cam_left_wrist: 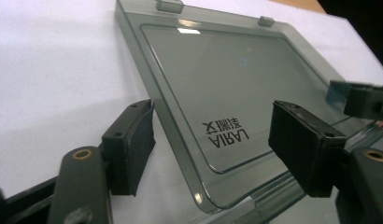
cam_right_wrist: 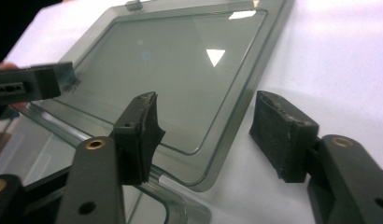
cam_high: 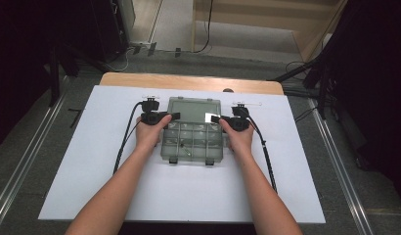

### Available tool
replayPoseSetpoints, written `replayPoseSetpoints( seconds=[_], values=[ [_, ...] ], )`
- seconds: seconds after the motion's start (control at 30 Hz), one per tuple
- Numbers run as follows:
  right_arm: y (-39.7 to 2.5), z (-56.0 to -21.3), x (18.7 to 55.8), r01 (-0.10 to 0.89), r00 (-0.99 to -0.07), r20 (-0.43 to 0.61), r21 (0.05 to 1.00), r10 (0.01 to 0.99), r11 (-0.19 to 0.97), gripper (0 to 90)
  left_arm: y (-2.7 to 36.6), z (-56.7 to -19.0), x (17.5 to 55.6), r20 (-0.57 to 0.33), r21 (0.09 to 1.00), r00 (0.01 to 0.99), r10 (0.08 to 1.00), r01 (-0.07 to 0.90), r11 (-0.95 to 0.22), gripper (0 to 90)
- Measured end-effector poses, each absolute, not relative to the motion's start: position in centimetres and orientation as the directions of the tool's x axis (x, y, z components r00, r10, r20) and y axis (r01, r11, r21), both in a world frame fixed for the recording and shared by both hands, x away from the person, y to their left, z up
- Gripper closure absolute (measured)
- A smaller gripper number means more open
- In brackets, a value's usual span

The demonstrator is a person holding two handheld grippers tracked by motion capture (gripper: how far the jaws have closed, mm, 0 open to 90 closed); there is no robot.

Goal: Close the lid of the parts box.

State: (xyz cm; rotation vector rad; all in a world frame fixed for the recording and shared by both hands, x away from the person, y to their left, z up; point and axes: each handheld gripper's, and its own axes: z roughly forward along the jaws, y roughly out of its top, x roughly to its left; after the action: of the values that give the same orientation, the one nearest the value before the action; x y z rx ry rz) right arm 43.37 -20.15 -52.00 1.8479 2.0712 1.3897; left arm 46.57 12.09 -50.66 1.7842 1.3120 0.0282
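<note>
1. Box (cam_high: 192, 142) mid-table, lid (cam_left_wrist: 236, 88) laid flat behind it.
2. Left gripper (cam_left_wrist: 213, 149) and right gripper (cam_right_wrist: 206, 135) both spread, straddling lid's side edges.
3. Lid looks light, stiff, slick; pinch the rim.

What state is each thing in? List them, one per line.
Box: open, flat on the table, compartments exposed.
Lid: swung back, lying flat on the white table.
Left gripper: open, jaws straddling the lid's edge, not clamped.
Right gripper: open, jaws straddling the lid's opposite edge, not clamped.
</note>
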Motion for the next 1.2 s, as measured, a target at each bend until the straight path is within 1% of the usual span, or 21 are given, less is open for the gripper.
replayPoseSetpoints(
  seconds=[0.13, 0.2, 0.27, 0.4, 0.47, 0.57, 0.7, 0.83, 1.1, 1.2],
  values=[
    [-20.2, -52.0, 43.4, 0.783, -0.290, 0.522, 0.611, 0.802, -0.114, 42.2, 12.2, -50.7, 46.6, -0.463, 0.653, 0.439, 0.770, 0.756, -0.038, 30.6],
    [-20.2, -52.1, 43.4, 0.787, -0.298, 0.536, 0.606, 0.790, -0.114, 44.0, 12.2, -50.7, 46.6, -0.482, 0.647, 0.448, 0.753, 0.762, -0.038, 32.0],
    [-20.2, -52.1, 43.4, 0.794, -0.304, 0.555, 0.596, 0.774, -0.116, 43.8, 12.1, -50.7, 46.5, -0.472, 0.652, 0.452, 0.757, 0.757, -0.045, 33.0],
    [-20.0, -51.8, 43.2, 0.777, -0.314, 0.527, 0.621, 0.790, -0.105, 44.7, 12.2, -50.5, 46.4, -0.472, 0.667, 0.458, 0.754, 0.744, -0.034, 33.1],
    [-20.0, -51.6, 43.2, 0.769, -0.319, 0.515, 0.631, 0.795, -0.100, 46.9, 12.2, -50.3, 46.3, -0.467, 0.675, 0.462, 0.753, 0.737, -0.034, 33.5],
    [-20.2, -51.4, 43.1, 0.755, -0.334, 0.509, 0.649, 0.793, -0.099, 50.2, 12.4, -50.0, 46.2, -0.460, 0.691, 0.471, 0.753, 0.723, -0.030, 36.7],
    [-20.3, -50.9, 42.8, 0.733, -0.349, 0.482, 0.675, 0.804, -0.087, 53.9, 12.7, -49.6, 46.1, -0.455, 0.704, 0.474, 0.754, 0.710, -0.022, 43.4],
    [-20.3, -50.5, 42.6, 0.714, -0.362, 0.447, 0.697, 0.818, -0.065, 57.0, 13.1, -49.4, 46.0, -0.451, 0.720, 0.486, 0.749, 0.694, -0.016, 52.4],
    [-20.7, -49.7, 42.1, 0.671, -0.397, 0.407, 0.740, 0.822, -0.042, 68.4, 13.9, -49.0, 45.5, -0.428, 0.757, 0.508, 0.748, 0.653, -0.010, 69.4],
    [-20.8, -49.5, 41.9, 0.660, -0.401, 0.385, 0.750, 0.831, -0.029, 73.5, 14.1, -48.7, 45.3, -0.421, 0.765, 0.520, 0.743, 0.643, -0.017, 73.2]
  ],
)
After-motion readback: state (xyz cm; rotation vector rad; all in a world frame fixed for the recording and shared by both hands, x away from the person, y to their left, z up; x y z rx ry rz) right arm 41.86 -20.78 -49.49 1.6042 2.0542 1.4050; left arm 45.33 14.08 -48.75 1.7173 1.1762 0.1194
